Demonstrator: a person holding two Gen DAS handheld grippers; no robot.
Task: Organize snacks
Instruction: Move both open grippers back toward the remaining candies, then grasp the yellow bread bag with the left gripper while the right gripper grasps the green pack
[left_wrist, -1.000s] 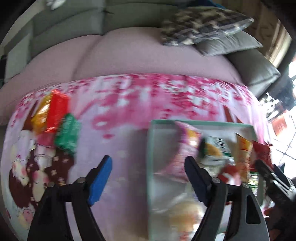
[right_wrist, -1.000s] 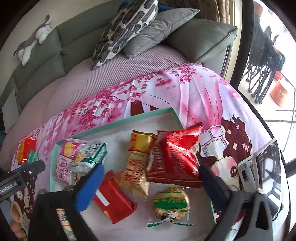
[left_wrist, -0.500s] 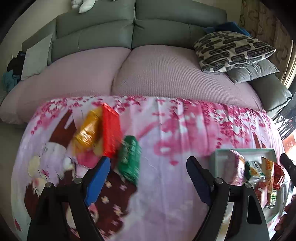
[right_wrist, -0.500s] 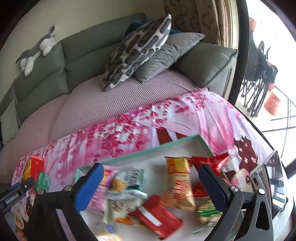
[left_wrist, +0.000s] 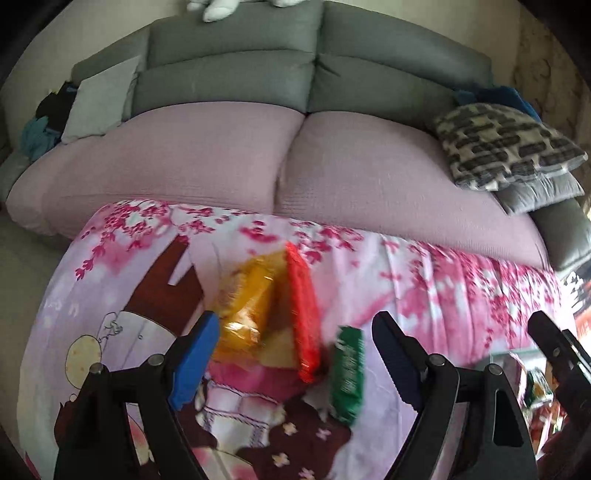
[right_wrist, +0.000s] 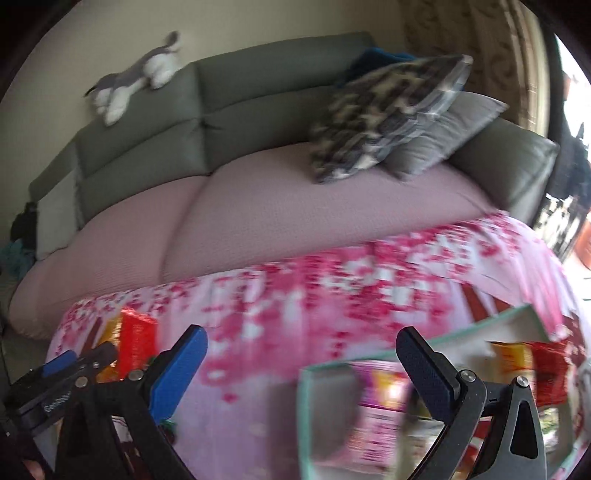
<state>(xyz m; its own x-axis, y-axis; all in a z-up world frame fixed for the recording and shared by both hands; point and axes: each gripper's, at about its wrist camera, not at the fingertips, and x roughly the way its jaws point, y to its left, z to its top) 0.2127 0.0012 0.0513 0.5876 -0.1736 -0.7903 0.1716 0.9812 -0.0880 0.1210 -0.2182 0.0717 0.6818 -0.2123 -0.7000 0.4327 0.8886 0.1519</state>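
In the left wrist view, three loose snacks lie on the pink printed cloth (left_wrist: 424, 280): a yellow packet (left_wrist: 247, 306), a red packet (left_wrist: 303, 314) and a green packet (left_wrist: 347, 369). My left gripper (left_wrist: 295, 350) is open and empty, just short of them, jaws wide either side. In the right wrist view, my right gripper (right_wrist: 303, 365) is open and empty over the cloth, left of a teal-rimmed tray (right_wrist: 310, 413) holding several snacks, among them a pink packet (right_wrist: 376, 410) and a red bag (right_wrist: 546, 369). The red packet (right_wrist: 136, 343) shows far left, by the left gripper's fingers (right_wrist: 59, 363).
A sofa with pink seat cushions (left_wrist: 295, 158) and grey back runs behind the cloth. Patterned and grey pillows (right_wrist: 391, 107) lie at its right end. A plush toy (right_wrist: 133, 81) sits on the backrest. The tray's edge shows at the left view's right border (left_wrist: 532, 380).
Both grippers have swung left, away from the tray. The left gripper now has the three loose snacks between its open jaws. The right view now holds only the tray's left part.
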